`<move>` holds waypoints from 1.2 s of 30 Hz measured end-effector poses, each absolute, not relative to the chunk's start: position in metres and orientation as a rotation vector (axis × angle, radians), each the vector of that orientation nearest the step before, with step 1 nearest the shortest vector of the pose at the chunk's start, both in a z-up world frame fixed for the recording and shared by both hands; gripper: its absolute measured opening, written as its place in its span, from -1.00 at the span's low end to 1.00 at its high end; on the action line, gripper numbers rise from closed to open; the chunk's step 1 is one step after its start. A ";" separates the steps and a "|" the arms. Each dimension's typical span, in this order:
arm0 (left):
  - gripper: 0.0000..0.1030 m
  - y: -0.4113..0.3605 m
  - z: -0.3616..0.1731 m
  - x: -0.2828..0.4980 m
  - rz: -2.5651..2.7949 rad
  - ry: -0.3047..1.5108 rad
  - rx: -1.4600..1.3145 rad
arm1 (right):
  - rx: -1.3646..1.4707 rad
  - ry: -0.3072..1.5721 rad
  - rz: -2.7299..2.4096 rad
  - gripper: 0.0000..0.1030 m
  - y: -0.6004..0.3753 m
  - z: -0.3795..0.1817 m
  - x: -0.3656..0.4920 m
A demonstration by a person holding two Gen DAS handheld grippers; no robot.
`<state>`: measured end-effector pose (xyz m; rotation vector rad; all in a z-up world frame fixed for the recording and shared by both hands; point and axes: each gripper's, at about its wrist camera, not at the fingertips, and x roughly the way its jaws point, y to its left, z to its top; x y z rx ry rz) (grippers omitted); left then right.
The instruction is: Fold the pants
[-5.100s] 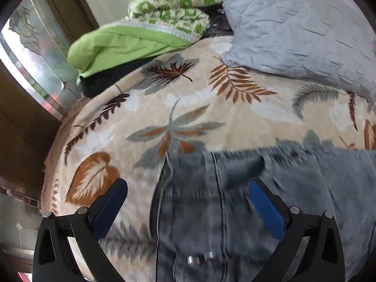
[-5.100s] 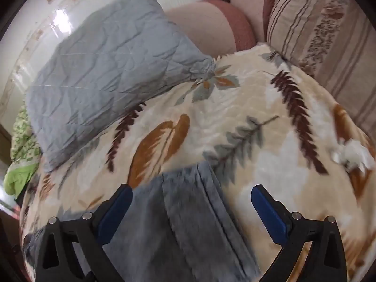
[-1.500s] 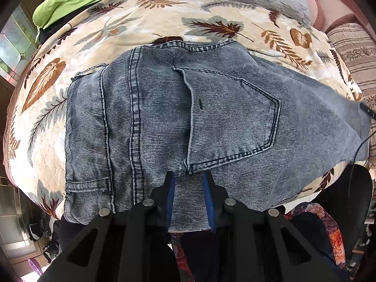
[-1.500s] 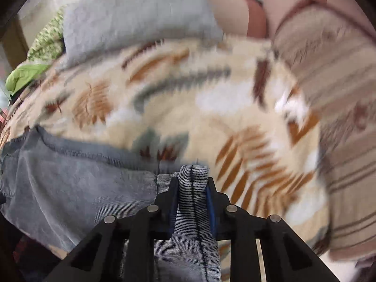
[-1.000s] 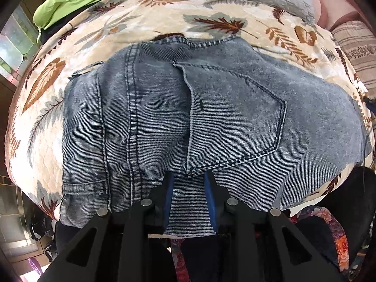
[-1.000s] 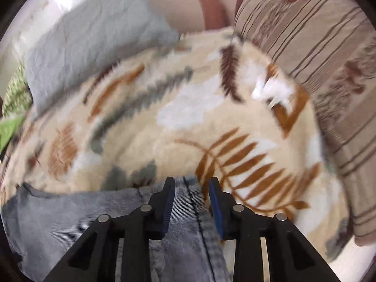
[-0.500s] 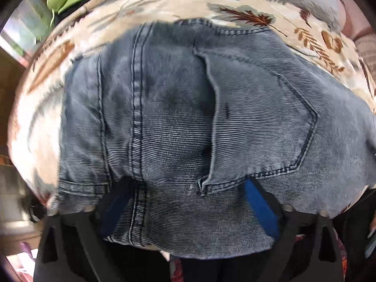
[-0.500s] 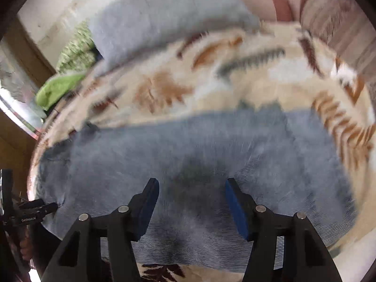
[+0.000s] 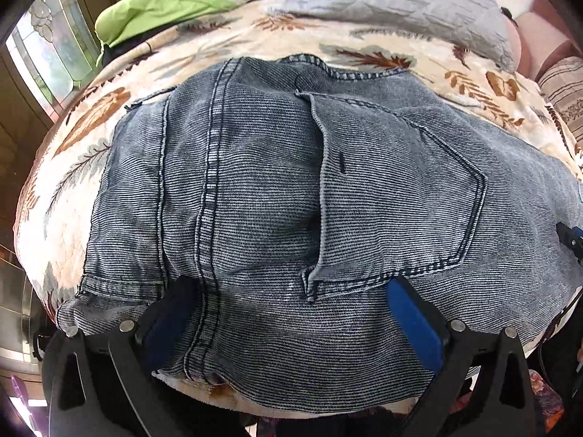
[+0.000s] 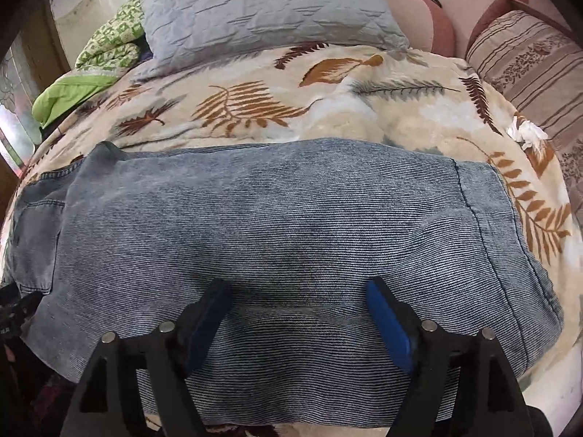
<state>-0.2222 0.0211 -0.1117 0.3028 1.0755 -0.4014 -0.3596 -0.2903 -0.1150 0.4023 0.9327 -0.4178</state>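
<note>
Grey-blue denim pants (image 9: 262, 196) lie flat on a leaf-print blanket (image 9: 382, 54), folded lengthwise. The left wrist view shows the waist end with a back pocket (image 9: 400, 196) and belt loop. The right wrist view shows the leg part (image 10: 284, 218) with the hem at the right. My left gripper (image 9: 288, 313) is open and empty, its blue pads just above the waist fabric near the bed's front edge. My right gripper (image 10: 298, 309) is open and empty over the leg's near edge.
A grey quilted pillow (image 10: 262, 11) lies at the back of the bed. A green folded quilt (image 9: 164, 11) sits at the back left. A striped cushion (image 10: 535, 58) is at the right, with a white crumpled scrap (image 10: 526, 133) beside it. A window (image 9: 47, 54) is at the left.
Both grippers were shut on the pants' edge a second ago. They have let go and opened, and the pants now lie spread flat on the blanket.
</note>
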 end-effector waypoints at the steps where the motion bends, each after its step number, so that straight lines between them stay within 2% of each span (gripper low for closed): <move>1: 1.00 0.018 -0.113 -0.229 -0.399 1.062 0.301 | 0.403 0.931 -0.421 0.58 -0.289 -0.116 -0.359; 15: 1.00 0.024 -0.109 -0.226 -0.431 1.066 0.327 | 0.393 0.960 -0.474 0.60 -0.282 -0.111 -0.353; 19: 1.00 0.023 -0.107 -0.225 -0.435 1.081 0.340 | 0.453 0.907 -0.435 0.59 -0.278 -0.089 -0.357; 26: 1.00 0.029 -0.093 -0.224 -0.391 1.061 0.313 | 0.401 0.836 -0.294 0.60 -0.231 -0.055 -0.342; 30: 1.00 0.031 -0.103 -0.216 -0.383 1.100 0.303 | 0.388 0.870 -0.232 0.60 -0.205 -0.064 -0.327; 34: 1.00 0.029 -0.108 -0.217 -0.378 1.076 0.312 | 0.354 0.999 -0.215 0.61 -0.184 -0.098 -0.312; 36: 1.00 0.029 -0.109 -0.218 -0.378 1.062 0.309 | 0.240 0.950 -0.235 0.65 -0.171 -0.102 -0.315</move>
